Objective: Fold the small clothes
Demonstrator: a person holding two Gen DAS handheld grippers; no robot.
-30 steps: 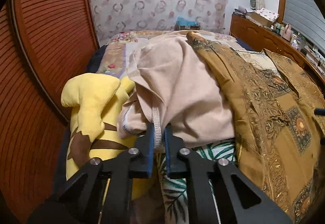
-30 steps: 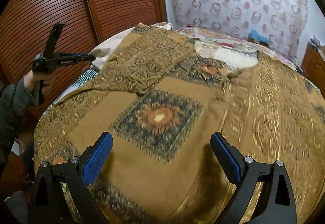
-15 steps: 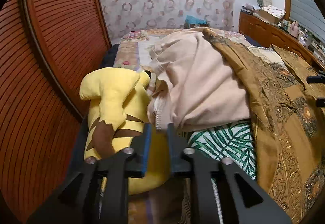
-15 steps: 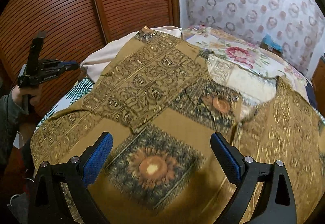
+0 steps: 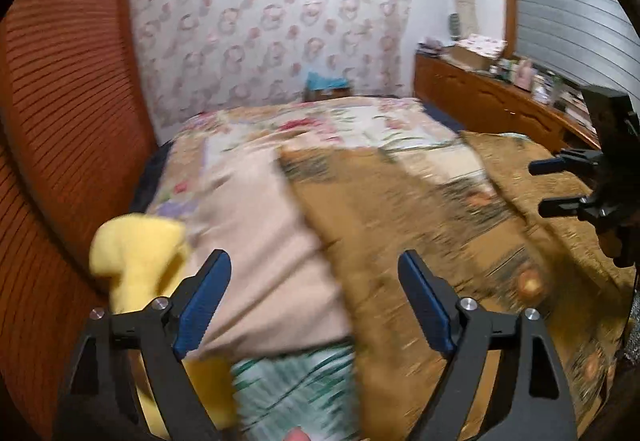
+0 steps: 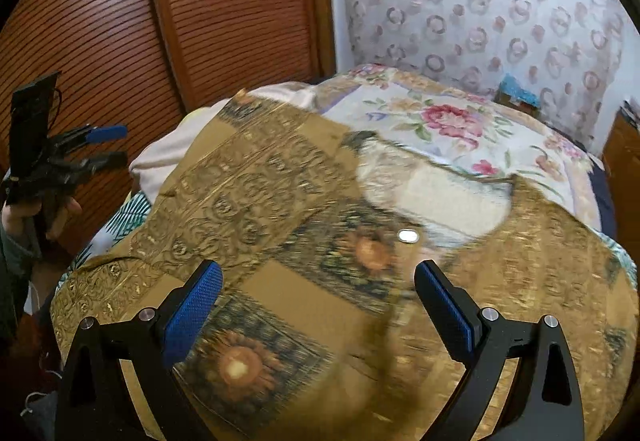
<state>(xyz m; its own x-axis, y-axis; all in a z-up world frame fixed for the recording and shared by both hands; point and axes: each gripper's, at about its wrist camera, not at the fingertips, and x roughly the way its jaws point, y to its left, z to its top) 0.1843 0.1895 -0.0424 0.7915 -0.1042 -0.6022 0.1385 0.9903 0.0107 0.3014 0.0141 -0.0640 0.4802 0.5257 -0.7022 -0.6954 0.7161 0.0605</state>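
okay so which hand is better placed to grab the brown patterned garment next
Right, probably. The right gripper hangs open directly over the brown garment. The left gripper, jaws opening with nothing between them, faces the beige cloth beside it.

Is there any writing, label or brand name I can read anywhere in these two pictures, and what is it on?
None can be read.
Items on the wooden dresser: any labels are too small and blurred.
Left gripper, seen from the right wrist: any lettering is too small to read.
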